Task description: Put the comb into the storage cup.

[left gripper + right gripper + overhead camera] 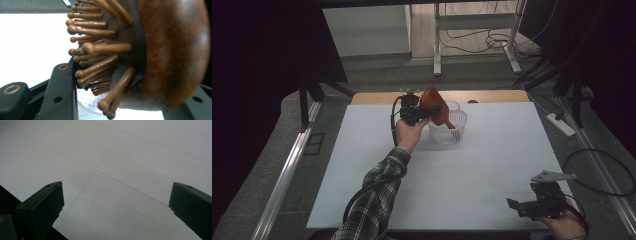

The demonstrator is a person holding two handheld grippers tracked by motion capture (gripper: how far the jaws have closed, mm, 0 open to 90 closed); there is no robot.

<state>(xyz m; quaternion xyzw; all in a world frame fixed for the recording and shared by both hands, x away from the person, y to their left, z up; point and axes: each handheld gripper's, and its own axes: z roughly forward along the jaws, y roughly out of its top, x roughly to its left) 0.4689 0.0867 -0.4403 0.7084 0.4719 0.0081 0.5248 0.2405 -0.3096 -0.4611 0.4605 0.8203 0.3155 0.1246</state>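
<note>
A brown wooden paddle hairbrush [434,106] was pinched by the left gripper [424,113] above a white perforated plastic basket [448,129], while the right gripper's [518,206] fingers [42,205] were spread over the white surface [472,170].

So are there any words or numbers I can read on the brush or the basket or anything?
None: no words, numbers or labels can be read.
The wooden hairbrush is plain.
The white basket shows holes, no print.
The left gripper and right gripper show no readable marks.

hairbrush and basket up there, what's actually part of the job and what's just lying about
In the job:
- wooden hairbrush, held in the left gripper
- white basket under it

Lying about:
- small dark object at the far table edge
- right gripper, open, idle over the table
</note>
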